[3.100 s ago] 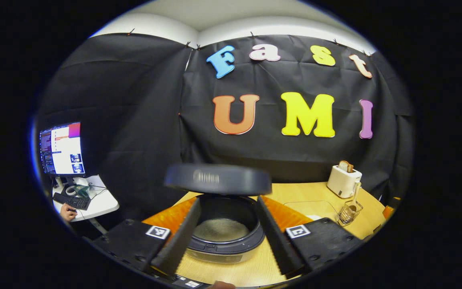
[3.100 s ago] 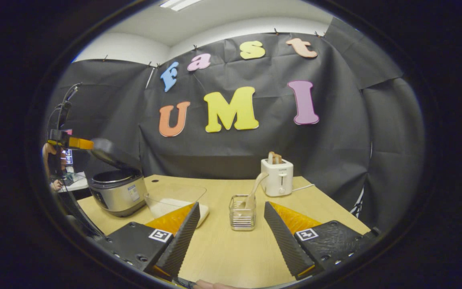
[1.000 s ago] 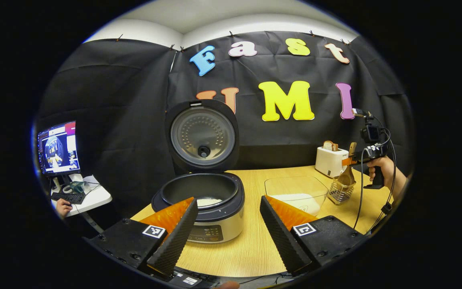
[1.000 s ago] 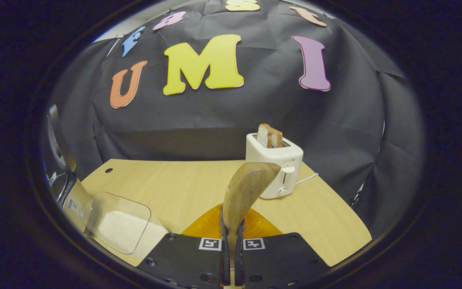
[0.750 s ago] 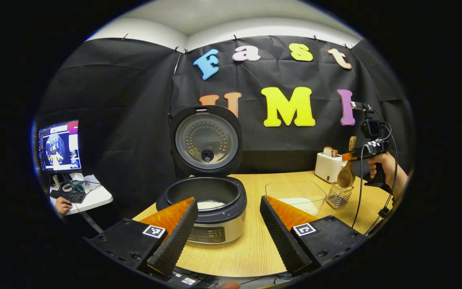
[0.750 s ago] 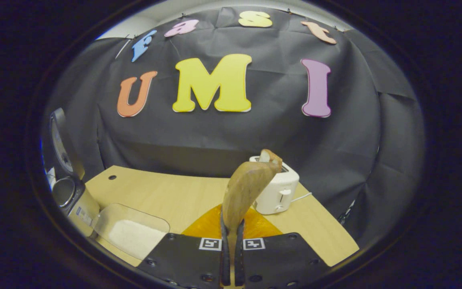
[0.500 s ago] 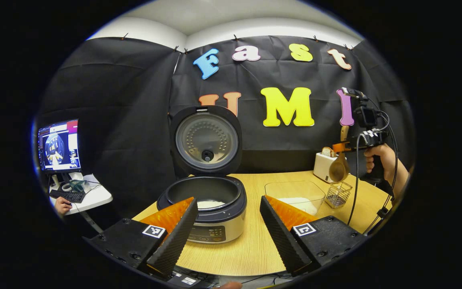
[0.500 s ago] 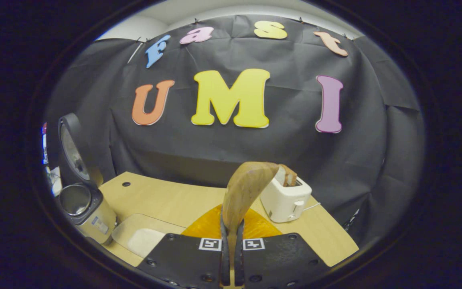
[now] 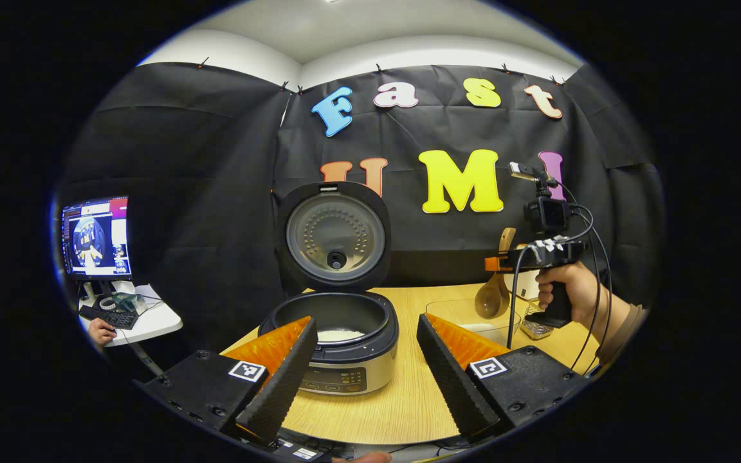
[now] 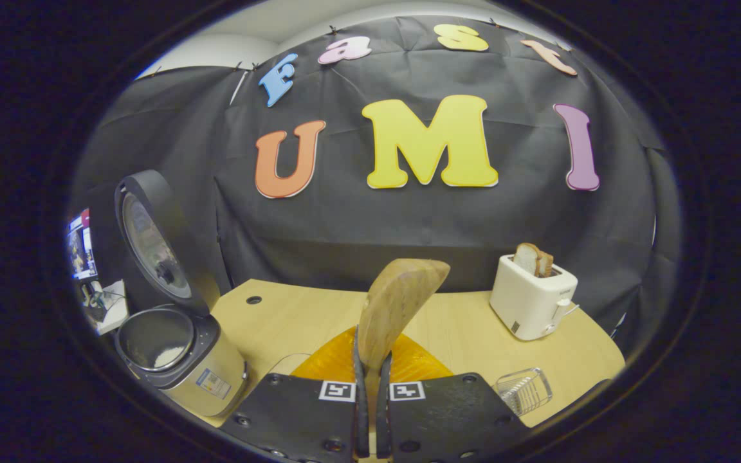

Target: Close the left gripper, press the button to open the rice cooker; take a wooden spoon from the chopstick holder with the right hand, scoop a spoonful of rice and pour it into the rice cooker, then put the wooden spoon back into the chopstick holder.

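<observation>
Two tongs: right tongs [image 10: 370, 386] clamp wooden spoon [image 10: 396, 302], bowl hanging above rice container [image 9: 473, 315]; left tongs [image 9: 361, 360] gape, empty, before open rice cooker [image 9: 338, 341]. Risk: spoon may pivot in narrow grip, spilling rice onto worktop [image 9: 402, 405].

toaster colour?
White; the toaster with bread in it shows best in the right gripper view.

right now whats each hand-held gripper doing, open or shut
Left hand-held gripper: open, holding nothing.
Right hand-held gripper: shut on the spoon.
</observation>
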The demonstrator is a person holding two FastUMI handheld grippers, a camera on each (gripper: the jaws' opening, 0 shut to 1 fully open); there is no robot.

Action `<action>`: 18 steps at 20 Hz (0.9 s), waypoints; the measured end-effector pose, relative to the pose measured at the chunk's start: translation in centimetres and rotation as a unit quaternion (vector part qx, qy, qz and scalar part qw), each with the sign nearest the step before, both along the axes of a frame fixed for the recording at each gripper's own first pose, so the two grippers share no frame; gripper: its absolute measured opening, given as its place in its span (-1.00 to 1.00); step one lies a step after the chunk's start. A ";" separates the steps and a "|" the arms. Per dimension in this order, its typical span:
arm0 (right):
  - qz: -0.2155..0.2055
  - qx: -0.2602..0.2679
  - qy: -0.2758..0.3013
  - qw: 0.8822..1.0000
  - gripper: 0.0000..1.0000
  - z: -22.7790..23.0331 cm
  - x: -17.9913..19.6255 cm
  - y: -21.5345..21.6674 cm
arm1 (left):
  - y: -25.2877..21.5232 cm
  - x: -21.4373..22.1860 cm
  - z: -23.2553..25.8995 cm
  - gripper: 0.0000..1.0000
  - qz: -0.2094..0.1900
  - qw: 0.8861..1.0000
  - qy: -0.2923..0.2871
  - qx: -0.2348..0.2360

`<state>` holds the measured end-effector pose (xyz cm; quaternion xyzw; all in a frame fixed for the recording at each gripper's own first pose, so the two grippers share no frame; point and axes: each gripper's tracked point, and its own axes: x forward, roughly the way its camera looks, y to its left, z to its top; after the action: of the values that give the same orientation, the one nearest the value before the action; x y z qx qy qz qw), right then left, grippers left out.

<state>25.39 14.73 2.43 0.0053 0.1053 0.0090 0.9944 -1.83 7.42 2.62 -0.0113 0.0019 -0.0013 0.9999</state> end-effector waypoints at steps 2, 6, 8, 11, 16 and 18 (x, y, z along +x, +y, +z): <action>-0.009 -0.016 0.007 1.000 -0.91 -2.4 0.8 -0.2 | 0.3 0.3 -0.3 0.98 0.002 1.000 0.004 -0.002; -0.035 -0.056 0.024 0.998 -0.91 -6.5 1.7 -1.4 | 0.6 0.6 -0.8 0.98 0.004 1.000 0.015 -0.010; -0.038 -0.061 0.013 0.997 -0.90 -6.6 1.7 -1.3 | 0.5 0.8 -1.2 0.99 0.003 1.000 0.021 -0.006; -0.046 -0.071 0.010 0.996 -0.91 -6.7 1.2 -1.4 | 0.6 0.9 -1.4 0.98 0.006 1.000 0.023 0.003; -0.055 -0.079 0.001 0.995 -0.91 -7.5 -0.6 0.2 | 0.5 0.8 -1.2 0.98 0.004 1.000 0.021 0.005; -0.049 -0.049 0.018 0.997 -0.91 -8.4 -1.2 1.6 | 0.3 0.8 -1.2 0.99 0.003 1.000 0.022 0.004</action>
<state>24.15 16.28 -5.98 -0.0386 0.1226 -0.0452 0.9907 -1.03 7.76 1.38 -0.0071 0.0235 0.0021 0.9997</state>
